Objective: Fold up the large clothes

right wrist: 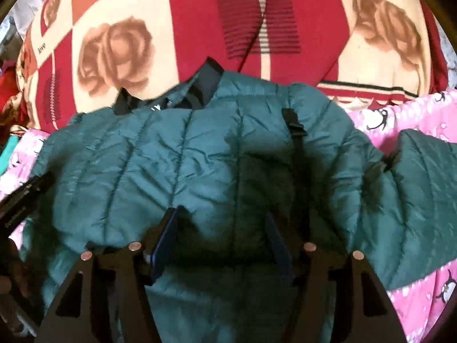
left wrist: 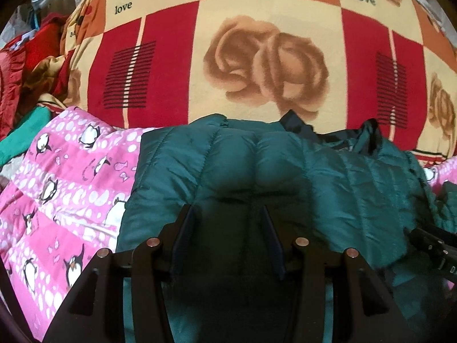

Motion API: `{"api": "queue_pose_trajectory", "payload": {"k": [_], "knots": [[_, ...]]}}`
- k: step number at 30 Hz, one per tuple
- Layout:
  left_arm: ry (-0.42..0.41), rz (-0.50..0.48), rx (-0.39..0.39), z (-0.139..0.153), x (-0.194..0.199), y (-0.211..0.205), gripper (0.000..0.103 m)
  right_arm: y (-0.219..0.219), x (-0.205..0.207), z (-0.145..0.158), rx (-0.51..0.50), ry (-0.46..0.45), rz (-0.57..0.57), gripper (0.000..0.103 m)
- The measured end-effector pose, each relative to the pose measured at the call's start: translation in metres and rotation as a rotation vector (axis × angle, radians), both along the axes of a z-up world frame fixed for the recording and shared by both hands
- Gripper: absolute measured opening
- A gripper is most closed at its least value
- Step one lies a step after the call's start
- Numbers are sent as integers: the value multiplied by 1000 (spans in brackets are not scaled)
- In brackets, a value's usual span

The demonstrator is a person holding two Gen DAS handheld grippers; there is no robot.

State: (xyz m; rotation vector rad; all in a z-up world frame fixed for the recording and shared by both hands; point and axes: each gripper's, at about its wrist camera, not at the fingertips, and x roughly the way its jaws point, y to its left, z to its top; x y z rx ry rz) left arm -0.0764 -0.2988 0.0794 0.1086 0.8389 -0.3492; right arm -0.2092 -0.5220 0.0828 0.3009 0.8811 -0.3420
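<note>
Left jaws: your left gripper (left wrist: 227, 214) has its jaws spread wide with nothing between them; they hang just over the puffed quilting.
Right jaws: your right gripper (right wrist: 222, 217) is likewise spread wide and grips nothing; the quilted panel bulges up between the two pads, though whether they touch it is unclear.
Jacket: the teal quilted jacket (left wrist: 285, 165) lies spread flat under both grippers, filling the lower middle of each view. In your right wrist view its dark collar (right wrist: 205, 85) sits at 12 o'clock from the jaws, and a black strap with a buckle (right wrist: 295, 127) runs down the fabric at 1 o'clock.
Sleeve: one teal sleeve (right wrist: 422, 185) stretches away at 3 o'clock in your right view.
Other gripper: the right tool shows at 4 o'clock in your left view, close beside the jacket's edge.
Under it: a pink penguin blanket (left wrist: 57, 185) lies beneath the jacket, showing at 9 o'clock in your left view.
Beyond: a red and cream rose blanket (left wrist: 257, 57) printed "love" fills 12 o'clock.
</note>
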Motion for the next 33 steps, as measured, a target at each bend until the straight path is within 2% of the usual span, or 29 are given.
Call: {"api": "queue_pose_trajectory", "payload": {"k": [3, 13, 33], "knots": [[-15, -6, -22, 12, -14, 1, 26, 5, -16, 13, -4, -33, -2, 75], [-54, -54, -47, 43, -59, -5, 26, 22, -52, 33, -19, -72, -18, 80], [-52, -51, -48, 50, -104, -5, 26, 32, -99, 37, -25, -81, -52, 86]]}}
